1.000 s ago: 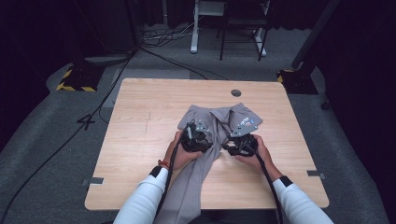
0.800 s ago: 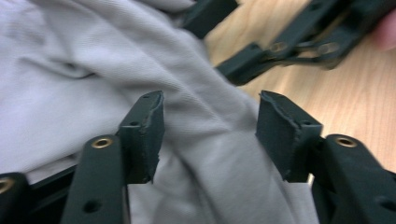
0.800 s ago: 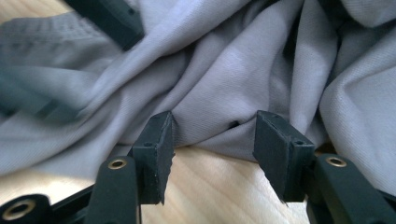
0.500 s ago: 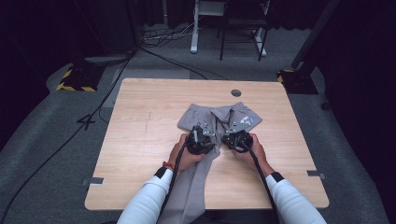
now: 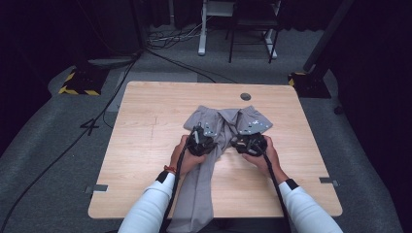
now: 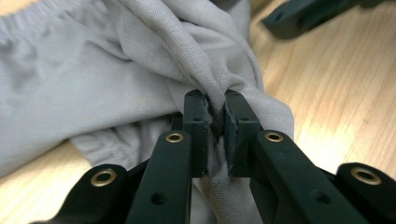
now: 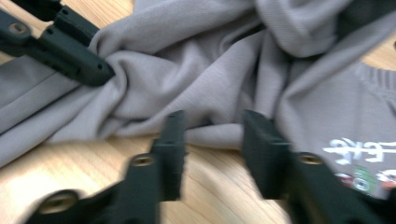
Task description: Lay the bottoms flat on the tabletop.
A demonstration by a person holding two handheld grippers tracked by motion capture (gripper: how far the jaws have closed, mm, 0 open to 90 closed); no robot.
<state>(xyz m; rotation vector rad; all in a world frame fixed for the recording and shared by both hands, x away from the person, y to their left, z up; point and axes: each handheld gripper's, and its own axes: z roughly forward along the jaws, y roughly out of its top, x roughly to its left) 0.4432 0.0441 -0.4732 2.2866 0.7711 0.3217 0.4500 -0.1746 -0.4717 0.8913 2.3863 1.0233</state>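
Note:
A grey garment [image 5: 226, 124] with an elastic waistband and a printed label lies bunched on the wooden table [image 5: 145, 136]; one leg hangs over the near edge. My left gripper [image 5: 200, 141] is shut on a raised fold of the grey cloth [image 6: 140, 60]. Its jaws [image 6: 217, 100] have just been closing, and fabric is squeezed between the pads. My right gripper [image 5: 248, 143] stands open at the hem of the garment [image 7: 210, 70]. Its jaws [image 7: 212, 123] have just been opening, with cloth lying between the tips but no pad pressing on it. The left gripper's jaw [image 7: 70, 51] shows there too.
A round cable hole [image 5: 245, 96] sits near the table's far edge. Bare wood lies left and right of the garment. On the floor beyond are cables [image 5: 170, 53], white desk legs [image 5: 201, 29] and a yellow-black striped block [image 5: 77, 82].
Both hands have stayed at the bunched middle of the garment. The right gripper has edged slightly farther from me.

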